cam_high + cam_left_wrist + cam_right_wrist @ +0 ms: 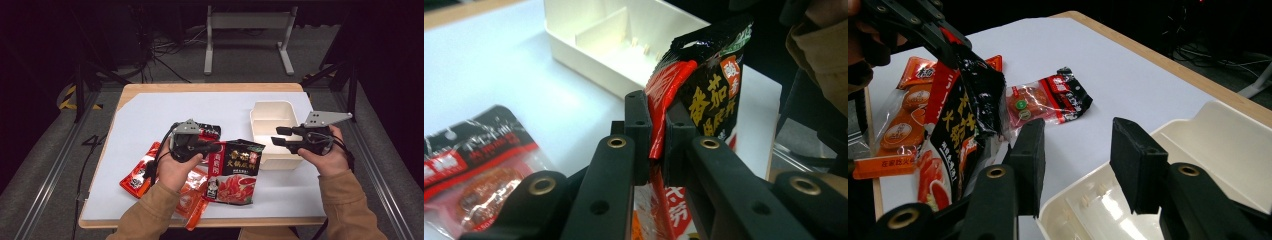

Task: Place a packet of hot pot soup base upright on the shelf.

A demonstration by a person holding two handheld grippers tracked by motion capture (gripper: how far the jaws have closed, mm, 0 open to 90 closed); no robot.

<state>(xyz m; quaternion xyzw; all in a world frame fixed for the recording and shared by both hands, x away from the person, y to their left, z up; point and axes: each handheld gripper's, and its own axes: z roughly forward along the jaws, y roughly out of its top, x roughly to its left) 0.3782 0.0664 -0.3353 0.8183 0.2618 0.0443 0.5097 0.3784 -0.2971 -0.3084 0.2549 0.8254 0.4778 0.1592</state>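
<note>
Left claw (658,135): pressed together on the top edge of the black-and-red sauce pouch (235,172), which hangs raised, just left of the white divided bin (270,117). Judged light, limp and slick-filmed; the sealed edge is the soundest hold, as the body would buckle. Right claw (1075,162): spread, holding nothing, poised over the bin's near rim. Other packets (140,175) lie on the tabletop (150,115), farther left of the bin.

Bright lit tabletop, dark surroundings, soft focus
</note>
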